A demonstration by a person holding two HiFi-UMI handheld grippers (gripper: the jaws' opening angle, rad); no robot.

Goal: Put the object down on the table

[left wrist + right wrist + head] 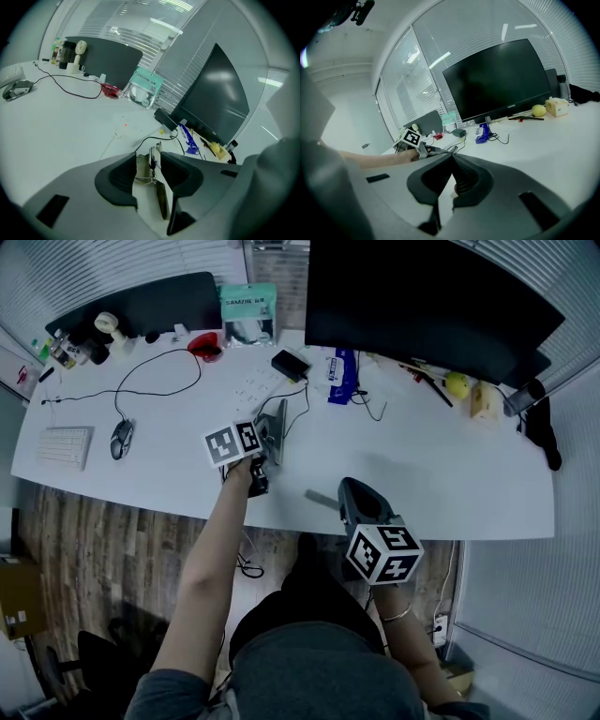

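Showing the left gripper point(148, 158) with jaws spread apart around a thin folded metal piece point(162, 199). The piece rests on the white table point(56, 136) near its front edge, and the pads seem clear of it. Finishing well likely means backing straight out without snagging the metal. The right gripper point(452, 156), jaws together and empty, hovers at the front edge. What the piece is, and whether it leans, stays unclear.
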